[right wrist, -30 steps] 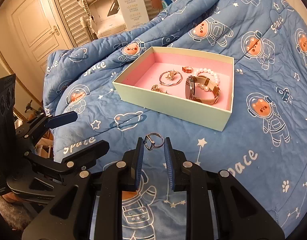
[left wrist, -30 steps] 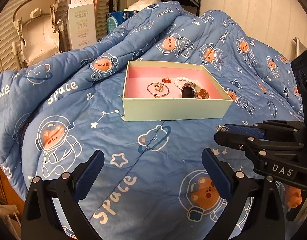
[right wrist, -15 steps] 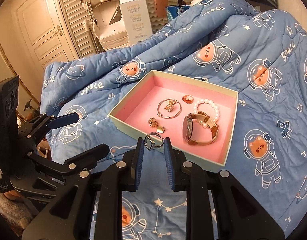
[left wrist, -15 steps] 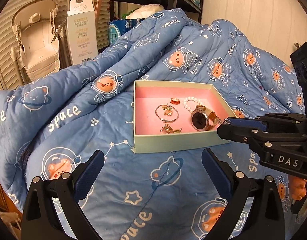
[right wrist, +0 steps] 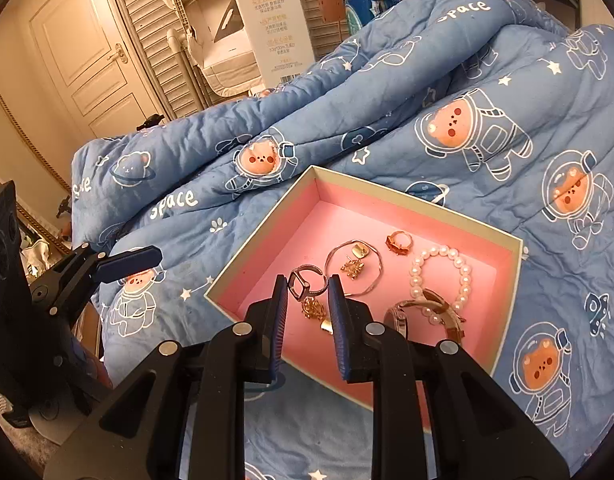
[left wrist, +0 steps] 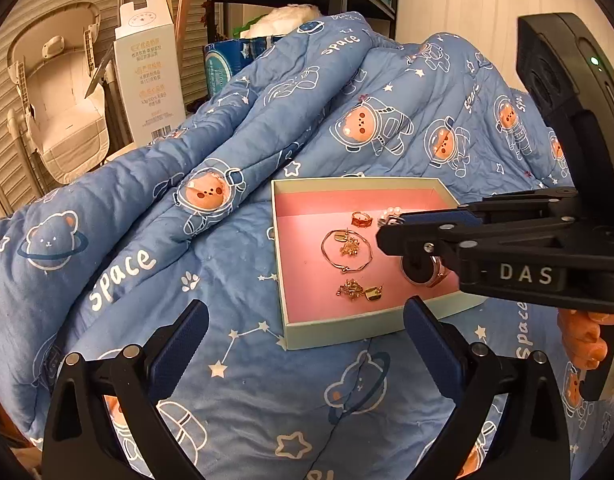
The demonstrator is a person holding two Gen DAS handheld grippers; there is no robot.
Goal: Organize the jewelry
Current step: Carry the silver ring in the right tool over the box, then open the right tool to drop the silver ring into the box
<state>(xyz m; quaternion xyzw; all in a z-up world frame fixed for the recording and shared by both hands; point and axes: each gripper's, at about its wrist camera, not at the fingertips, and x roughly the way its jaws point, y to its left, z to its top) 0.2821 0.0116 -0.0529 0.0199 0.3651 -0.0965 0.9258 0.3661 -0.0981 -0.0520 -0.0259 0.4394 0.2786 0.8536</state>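
Jewelry lies in a pink box [right wrist: 511,264] on the blue blanket [right wrist: 387,112]: a watch [right wrist: 423,314], a pearl bracelet [right wrist: 439,256], a thin bangle [left wrist: 347,250], earrings [left wrist: 357,291]. The right gripper [right wrist: 307,286] hangs over the box, and its pads pinch a silver ring [right wrist: 303,283] at their tips. The left gripper [left wrist: 305,318] sits before the box with its jaws spread wide and holds nothing.

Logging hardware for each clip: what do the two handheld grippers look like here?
Both are black angular frames with silver rivets and ribbed dark-blue finger pads. The right gripper carries white "DAS" lettering and a black camera block with a green light. The left gripper matches.
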